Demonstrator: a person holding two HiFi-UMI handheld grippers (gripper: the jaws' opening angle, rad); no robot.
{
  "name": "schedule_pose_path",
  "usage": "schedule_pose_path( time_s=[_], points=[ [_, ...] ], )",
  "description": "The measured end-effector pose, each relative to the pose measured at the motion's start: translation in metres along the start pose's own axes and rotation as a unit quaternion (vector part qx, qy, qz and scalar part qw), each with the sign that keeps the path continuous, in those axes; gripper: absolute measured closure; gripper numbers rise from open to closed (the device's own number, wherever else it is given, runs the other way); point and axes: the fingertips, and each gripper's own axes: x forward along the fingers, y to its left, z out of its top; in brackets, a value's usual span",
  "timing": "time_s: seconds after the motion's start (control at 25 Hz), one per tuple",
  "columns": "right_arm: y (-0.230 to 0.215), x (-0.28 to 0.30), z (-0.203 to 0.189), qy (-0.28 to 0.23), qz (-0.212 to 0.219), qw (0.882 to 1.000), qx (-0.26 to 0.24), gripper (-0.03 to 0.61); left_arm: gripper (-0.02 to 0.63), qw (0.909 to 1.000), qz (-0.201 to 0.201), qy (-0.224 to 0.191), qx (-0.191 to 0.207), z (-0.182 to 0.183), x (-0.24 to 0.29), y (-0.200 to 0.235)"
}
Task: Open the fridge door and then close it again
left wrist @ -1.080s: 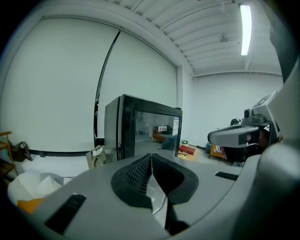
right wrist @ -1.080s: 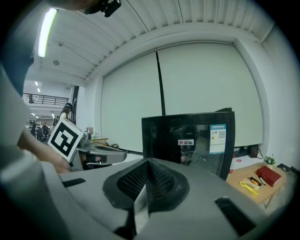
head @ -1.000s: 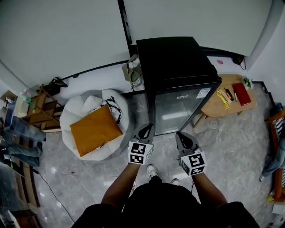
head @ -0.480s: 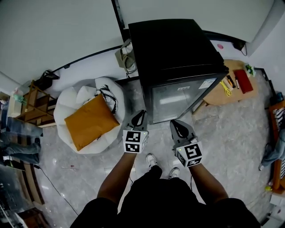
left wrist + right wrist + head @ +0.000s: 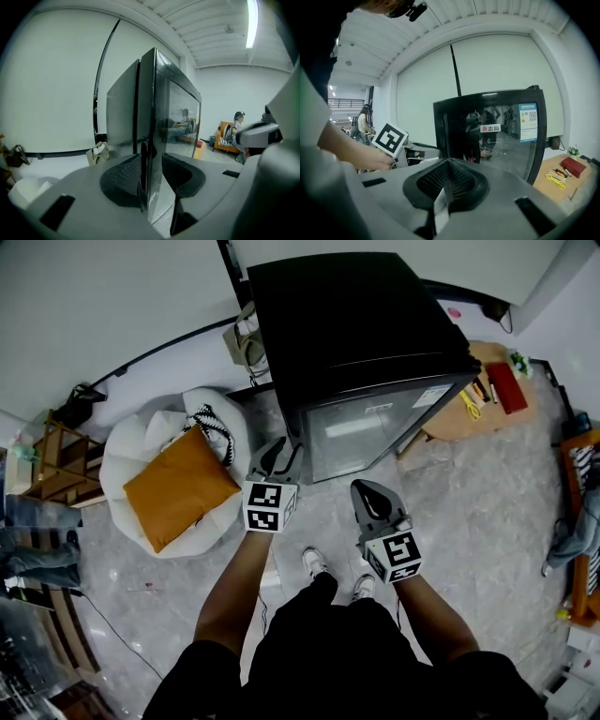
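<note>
As left jaws open, door [image 5: 174, 117] between.

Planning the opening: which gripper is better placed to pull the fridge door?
Left gripper: its fingers have just been opening, with the fridge door's edge between them. The right gripper is shut, away from it.

Print on the white label [image 5: 427, 397] of the black glass-fronted fridge [image 5: 356, 324] was too small to read. The small items on the round wooden worktop [image 5: 445, 423] could not be told apart.
</note>
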Motion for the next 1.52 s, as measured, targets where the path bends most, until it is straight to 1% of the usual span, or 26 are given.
schedule_pose_path(
  time_s=[0.16,0.32,0.72,1.08,1.28,1.4,1.52],
  points=[
    [-0.003,-0.004,-0.003,0.002,-0.005,1.0,0.002,0.56,0.469,0.9995,-0.025,0.009,0.014,0.002,0.01,-0.004],
    [-0.005,-0.005,-0.003,0.0,-0.01,1.0,0.003,0.56,0.489,0.9993,-0.033,0.011,0.016,0.003,0.014,-0.008],
    [0.0,-0.012,-0.009,0.004,-0.012,1.0,0.001,0.56,0.499,0.9996,-0.028,0.001,0.009,0.003,0.012,-0.009],
    [0.006,-0.013,-0.015,0.007,-0.01,1.0,0.003,0.56,0.511,0.9993,-0.031,0.002,0.02,0.002,0.011,-0.01],
    [0.013,-0.014,-0.013,0.006,-0.004,1.0,0.001,0.56,0.511,0.9995,-0.024,0.0,0.019,0.0,0.008,-0.009],
    [0.01,-0.016,-0.012,0.0,-0.007,1.0,0.0,0.56,0.515,0.9991,-0.032,-0.004,0.029,-0.002,0.001,-0.019],
    [0.009,-0.018,-0.013,0.004,-0.004,1.0,0.003,0.56,0.518,0.999,-0.034,-0.012,0.026,-0.009,-0.013,-0.037]
  ],
)
